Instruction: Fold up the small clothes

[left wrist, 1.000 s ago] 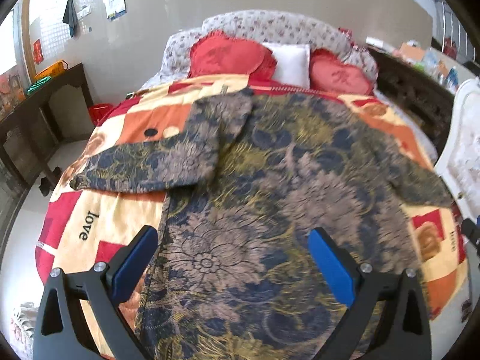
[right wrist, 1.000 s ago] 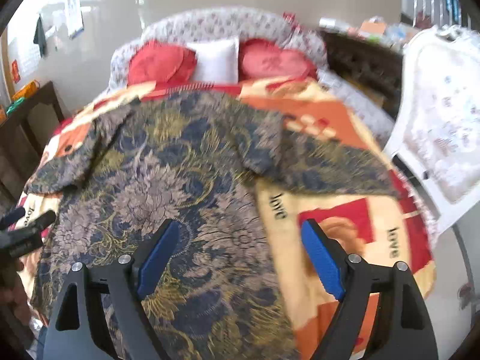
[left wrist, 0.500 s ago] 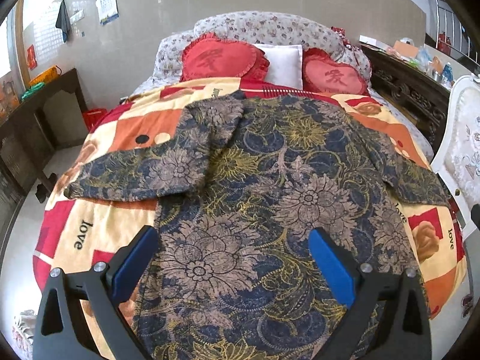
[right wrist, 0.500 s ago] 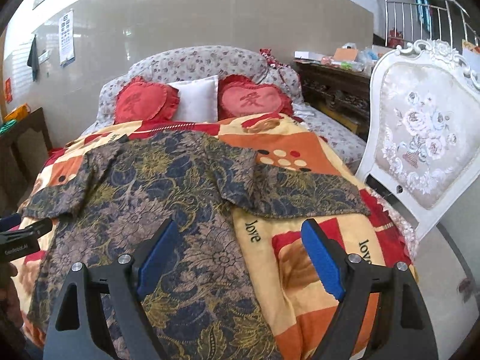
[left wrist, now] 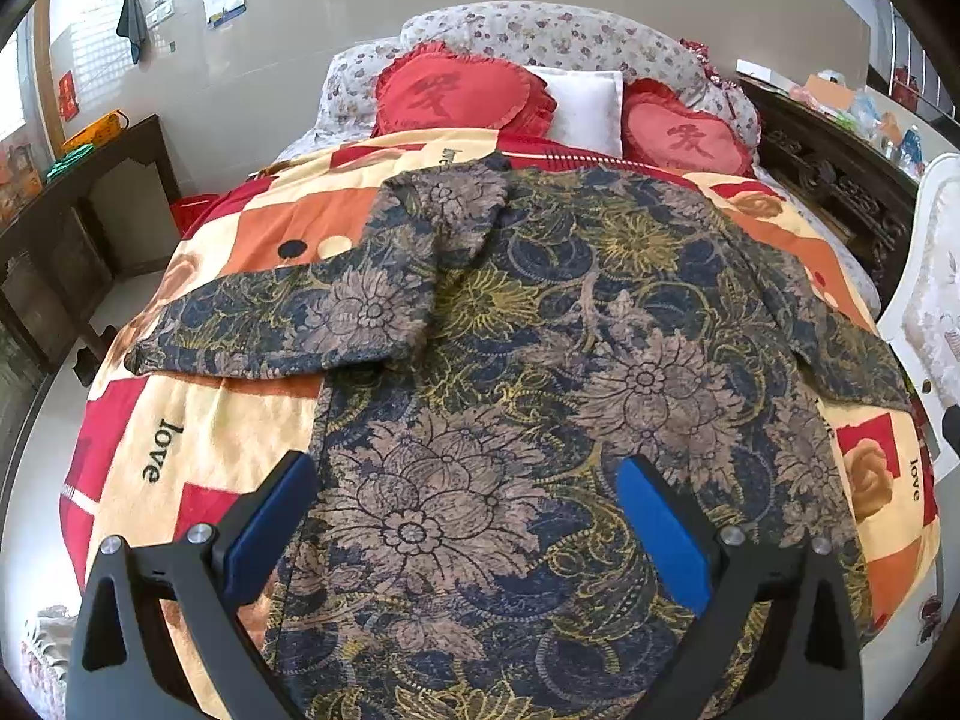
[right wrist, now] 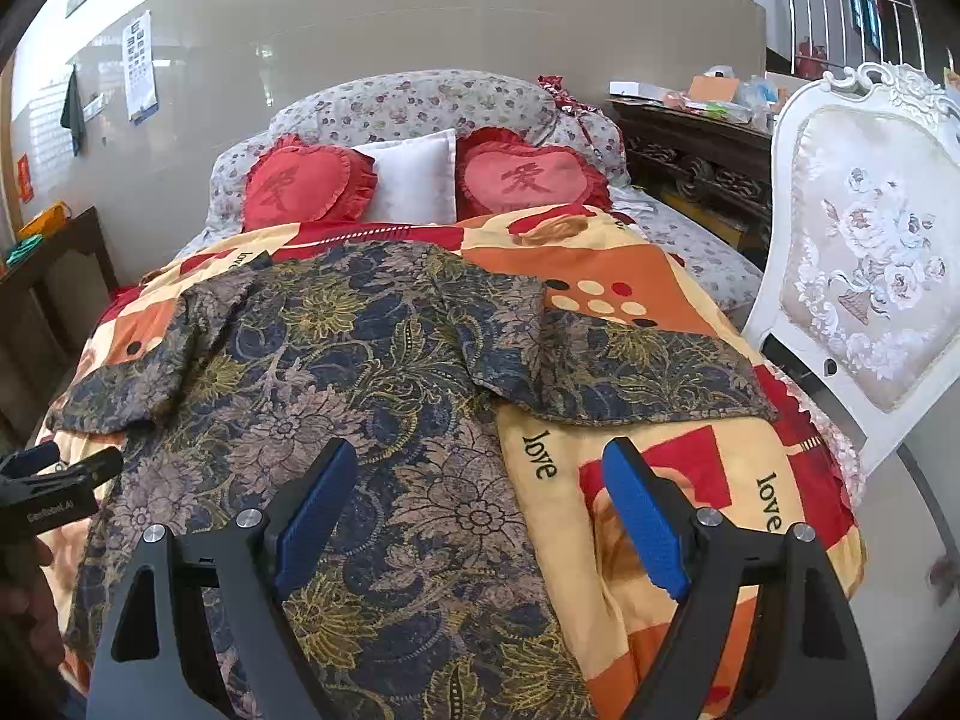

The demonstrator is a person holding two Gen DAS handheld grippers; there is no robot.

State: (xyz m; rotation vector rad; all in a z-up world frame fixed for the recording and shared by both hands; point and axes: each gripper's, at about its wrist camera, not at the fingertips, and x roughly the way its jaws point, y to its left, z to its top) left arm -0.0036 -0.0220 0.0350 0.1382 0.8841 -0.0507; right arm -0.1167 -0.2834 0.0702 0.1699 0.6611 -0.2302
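Both pairs of blue-padded fingers are spread wide and grasp nothing: the left gripper (left wrist: pixel 465 519) hovers above the lower body of the floral shirt (left wrist: pixel 540 360), and the right gripper (right wrist: pixel 480 504) hangs over that shirt's (right wrist: pixel 360 372) right-hand edge and the blanket beside it. The shirt lies spread flat on the orange, red and cream blanket (right wrist: pixel 630 468) of the bed (right wrist: pixel 690 252), both sleeves stretched out to the sides. Beyond it, at the head of the bed, two red heart cushions (right wrist: pixel 522 177) flank a white pillow (right wrist: pixel 414 183), and a white chair (right wrist: pixel 864 276) stands at the bed's right side.
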